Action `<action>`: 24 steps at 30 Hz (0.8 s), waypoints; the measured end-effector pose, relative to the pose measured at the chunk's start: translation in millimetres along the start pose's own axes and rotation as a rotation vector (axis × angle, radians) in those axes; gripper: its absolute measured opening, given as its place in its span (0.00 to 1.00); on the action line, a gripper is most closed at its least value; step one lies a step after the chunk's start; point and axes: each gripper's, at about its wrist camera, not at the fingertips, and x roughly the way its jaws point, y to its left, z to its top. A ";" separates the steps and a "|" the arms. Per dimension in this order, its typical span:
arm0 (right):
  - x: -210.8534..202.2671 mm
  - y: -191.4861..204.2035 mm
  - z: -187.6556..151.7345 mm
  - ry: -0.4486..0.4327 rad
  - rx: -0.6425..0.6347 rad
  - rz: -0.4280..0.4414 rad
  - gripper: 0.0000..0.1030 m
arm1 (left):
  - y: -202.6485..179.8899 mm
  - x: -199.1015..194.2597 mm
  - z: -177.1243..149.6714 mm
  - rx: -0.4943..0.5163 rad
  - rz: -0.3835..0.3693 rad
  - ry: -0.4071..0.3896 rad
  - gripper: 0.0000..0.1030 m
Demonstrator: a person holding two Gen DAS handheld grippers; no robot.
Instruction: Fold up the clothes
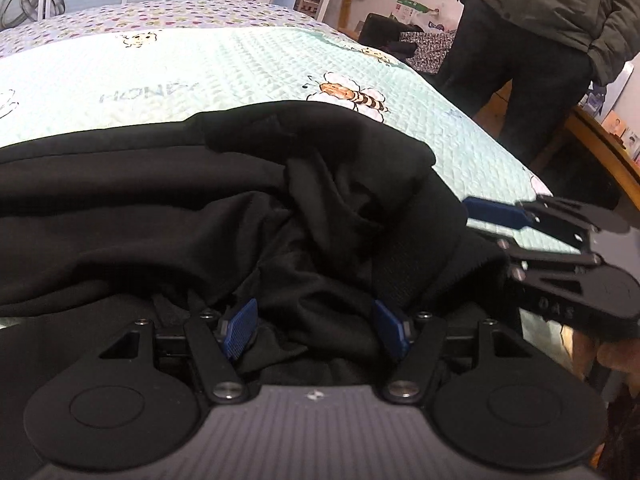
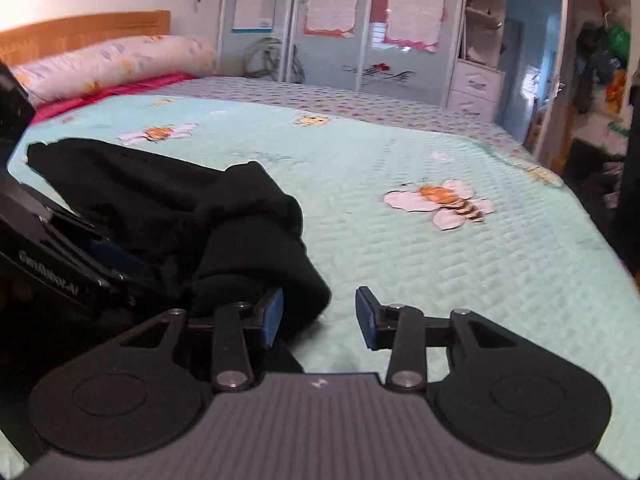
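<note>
A black garment [image 1: 200, 208] lies bunched on the mint quilted bedspread [image 1: 208, 68]. My left gripper [image 1: 316, 328] sits low in the cloth, its blue pads [image 1: 240, 328] apart with loose folds lying between them. In the right wrist view the same garment [image 2: 168, 208] stretches to the left, and a rolled end of it reaches my right gripper [image 2: 320, 316]. That gripper is open: its left pad [image 2: 274, 316] touches the cloth and its right pad stands over bare bedspread [image 2: 440, 280]. The right gripper [image 1: 484, 226] also shows at the garment's right edge.
A person in a dark padded jacket [image 1: 540, 40] stands beside the bed's far right corner. A long pillow [image 2: 112, 64] and a wooden headboard [image 2: 80, 32] are at the head of the bed. Wardrobe doors [image 2: 340, 40] and drawers [image 2: 476, 88] stand behind. The bed's wooden edge [image 1: 600, 144] curves at the right.
</note>
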 end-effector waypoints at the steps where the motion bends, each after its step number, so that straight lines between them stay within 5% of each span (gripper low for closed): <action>1: 1.3 2.8 1.7 0.000 -0.010 0.002 0.41 | 0.6 -0.2 0.3 -0.002 -0.001 0.001 0.65; 12: 29.7 15.9 15.6 -0.044 -0.097 0.014 0.38 | 1.6 -7.1 -5.1 0.004 -0.007 0.000 0.65; 15: 35.6 15.7 23.2 -0.057 -0.068 0.029 0.04 | 8.8 -13.6 -3.1 -0.032 -0.044 0.009 0.65; 19: 14.4 -8.8 37.1 -0.159 0.067 -0.058 0.04 | 18.6 -15.2 0.6 -0.087 -0.095 0.028 0.65; 24: 11.8 -98.4 66.4 -0.217 0.370 -0.131 0.05 | 12.1 -4.5 4.7 -0.094 -0.112 0.050 0.68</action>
